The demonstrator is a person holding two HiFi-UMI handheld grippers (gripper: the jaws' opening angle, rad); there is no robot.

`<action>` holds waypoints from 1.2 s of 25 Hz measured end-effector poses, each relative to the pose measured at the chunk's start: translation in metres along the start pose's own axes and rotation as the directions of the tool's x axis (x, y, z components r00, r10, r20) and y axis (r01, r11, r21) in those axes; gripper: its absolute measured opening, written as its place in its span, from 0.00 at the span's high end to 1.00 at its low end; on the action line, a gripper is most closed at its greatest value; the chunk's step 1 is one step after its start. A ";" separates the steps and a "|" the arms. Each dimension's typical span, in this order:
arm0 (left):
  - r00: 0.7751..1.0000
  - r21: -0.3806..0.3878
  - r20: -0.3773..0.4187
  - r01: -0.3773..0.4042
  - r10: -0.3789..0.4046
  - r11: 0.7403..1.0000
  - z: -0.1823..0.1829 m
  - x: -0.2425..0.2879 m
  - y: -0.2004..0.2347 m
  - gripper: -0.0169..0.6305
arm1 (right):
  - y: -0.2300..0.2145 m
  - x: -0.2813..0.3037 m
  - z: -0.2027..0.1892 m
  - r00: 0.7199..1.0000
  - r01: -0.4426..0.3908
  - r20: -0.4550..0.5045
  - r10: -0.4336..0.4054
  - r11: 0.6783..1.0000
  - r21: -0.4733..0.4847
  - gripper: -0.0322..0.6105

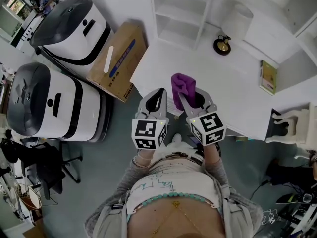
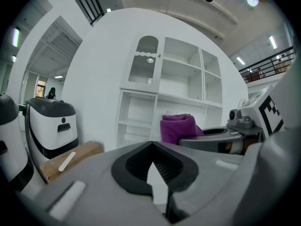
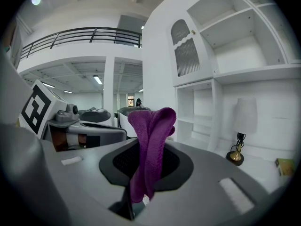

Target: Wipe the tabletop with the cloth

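Clamping a purple cloth [image 3: 149, 147] between its jaws, the right gripper [image 3: 141, 175] holds it bunched into a thick fold that pokes out past the jaw tips. From the head view the cloth [image 1: 182, 86] sits over the near part of the white table [image 1: 223, 90], close to its front edge. It is gathered in the grip, not spread flat on the top, and that view does not settle whether it touches the surface.

The left gripper [image 2: 154, 166] is just beside the right one, level with it. Its jaws are drawn together with nothing between them — only a thin pale sliver shows between the dark pads. In the head view the left gripper [image 1: 157, 102] points at the table's near corner, and the right gripper [image 1: 192, 99] lies slightly further over the top.

Further back on the table stand a lamp [image 1: 234, 25] with a white shade, and a small green book [image 1: 268, 77] lying flat, well apart from the cloth. A white shelf unit [image 1: 179, 10] rises behind the table. To the left, on the floor, a cardboard box [image 1: 118, 59] leans by the table's end, and two white-and-grey machines [image 1: 67, 29] stand beside it — one behind the other.
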State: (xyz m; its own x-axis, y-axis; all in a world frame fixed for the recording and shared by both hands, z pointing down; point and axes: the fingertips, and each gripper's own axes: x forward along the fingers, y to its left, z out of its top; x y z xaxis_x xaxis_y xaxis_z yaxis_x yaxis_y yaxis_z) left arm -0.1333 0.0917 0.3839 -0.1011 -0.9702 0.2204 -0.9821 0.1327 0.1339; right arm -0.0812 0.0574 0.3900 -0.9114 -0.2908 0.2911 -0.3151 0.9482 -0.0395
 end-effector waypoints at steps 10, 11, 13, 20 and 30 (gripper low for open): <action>0.994 0.031 -0.008 0.111 -0.111 0.993 0.022 0.040 0.049 0.97 | -0.009 0.056 0.024 0.995 0.100 0.008 -0.100 0.994 0.034 0.82; 0.992 0.035 -0.010 0.124 -0.124 0.992 0.024 0.044 0.055 0.97 | -0.011 0.063 0.026 0.994 0.112 0.009 -0.113 0.993 0.036 0.82; 0.989 0.042 -0.013 0.148 -0.148 0.988 0.027 0.052 0.066 0.97 | -0.012 0.077 0.029 0.991 0.134 0.009 -0.134 0.990 0.040 0.82; 0.977 0.068 -0.032 0.211 -0.209 0.975 0.032 0.073 0.102 0.97 | -0.016 0.116 0.035 0.981 0.193 0.005 -0.193 0.980 0.058 0.82; 0.969 0.080 -0.057 0.245 -0.240 0.966 0.031 0.098 0.109 0.97 | -0.039 0.131 0.036 0.977 0.215 -0.009 -0.215 0.976 0.046 0.82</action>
State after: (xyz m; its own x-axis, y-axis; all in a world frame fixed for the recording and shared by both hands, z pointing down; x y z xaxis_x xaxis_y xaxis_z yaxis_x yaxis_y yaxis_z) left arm -0.2550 0.0050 0.3904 0.1473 -0.9603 0.2368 -0.9865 -0.1253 0.1055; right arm -0.1976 -0.0217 0.3952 -0.8201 -0.4865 0.3013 -0.5156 0.8566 -0.0202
